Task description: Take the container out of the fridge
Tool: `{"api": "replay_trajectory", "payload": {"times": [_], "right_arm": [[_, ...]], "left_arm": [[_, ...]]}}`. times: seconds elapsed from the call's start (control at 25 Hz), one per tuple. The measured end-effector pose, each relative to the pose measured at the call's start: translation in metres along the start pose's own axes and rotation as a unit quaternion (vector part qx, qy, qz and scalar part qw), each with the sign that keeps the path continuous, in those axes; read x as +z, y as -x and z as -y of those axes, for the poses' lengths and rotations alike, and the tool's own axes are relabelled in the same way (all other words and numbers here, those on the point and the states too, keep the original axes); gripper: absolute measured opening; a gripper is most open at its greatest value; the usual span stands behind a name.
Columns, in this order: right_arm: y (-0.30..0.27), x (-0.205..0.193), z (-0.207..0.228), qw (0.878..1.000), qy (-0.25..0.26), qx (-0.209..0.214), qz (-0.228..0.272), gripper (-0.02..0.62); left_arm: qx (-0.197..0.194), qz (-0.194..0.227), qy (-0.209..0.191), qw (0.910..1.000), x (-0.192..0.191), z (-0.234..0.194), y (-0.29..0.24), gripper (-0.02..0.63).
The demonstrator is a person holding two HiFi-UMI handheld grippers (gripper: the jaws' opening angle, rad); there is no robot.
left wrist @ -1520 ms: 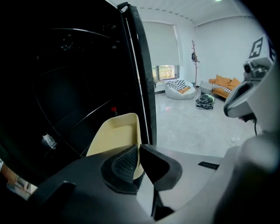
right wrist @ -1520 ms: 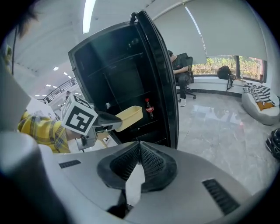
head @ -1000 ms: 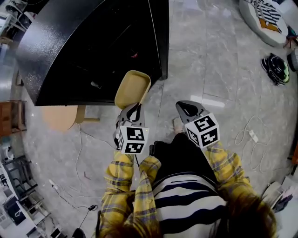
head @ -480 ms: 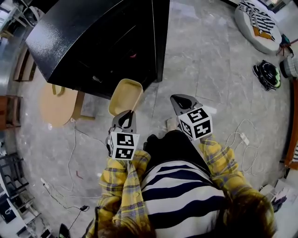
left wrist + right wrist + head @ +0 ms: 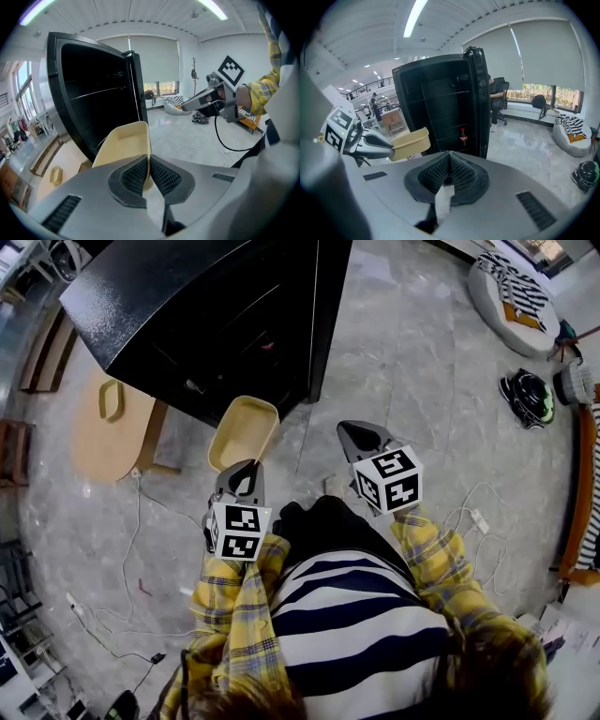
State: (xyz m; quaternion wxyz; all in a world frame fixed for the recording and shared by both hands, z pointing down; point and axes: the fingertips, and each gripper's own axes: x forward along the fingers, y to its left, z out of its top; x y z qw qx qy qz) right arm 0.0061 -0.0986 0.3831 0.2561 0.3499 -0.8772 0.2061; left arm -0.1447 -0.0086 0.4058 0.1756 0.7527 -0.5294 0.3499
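Grey marble floor [image 5: 412,381], black fridge [image 5: 216,315] upper left, door open. Beige container [image 5: 242,432] outside fridge, frame centre, over floor. Left gripper [image 5: 241,469] pinches container's side wall; right gripper [image 5: 360,436] jaws together, empty. Risk: one-edge pinch, so container may pivot, slip, drop.

The left hand-held gripper [image 5: 237,472] points forward at the person's left side, and its jaws are pressed together on the thin wall of the container [image 5: 242,432]. The right hand-held gripper [image 5: 358,435] points forward beside it, a little apart, with its jaws closed together and nothing between them. Both forearms [image 5: 427,554], in yellow plaid sleeves, reach forward from the body.
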Motion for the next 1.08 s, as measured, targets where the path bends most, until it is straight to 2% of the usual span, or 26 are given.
{"api": "replay_trajectory", "payload": {"times": [0.56, 1.08], "right_arm": [[0.008, -0.001, -0.004, 1.000, 0.000, 0.004, 0.005, 0.028], [0.000, 0.009, 0.024, 0.999, 0.020, 0.031, 0.003, 0.028]], "left_arm": [[0.017, 0.008, 0.006, 0.9998, 0.003, 0.007, 0.011, 0.031], [0.037, 0.002, 0.018, 0.9991, 0.023, 0.017, -0.011, 0.031]]}}
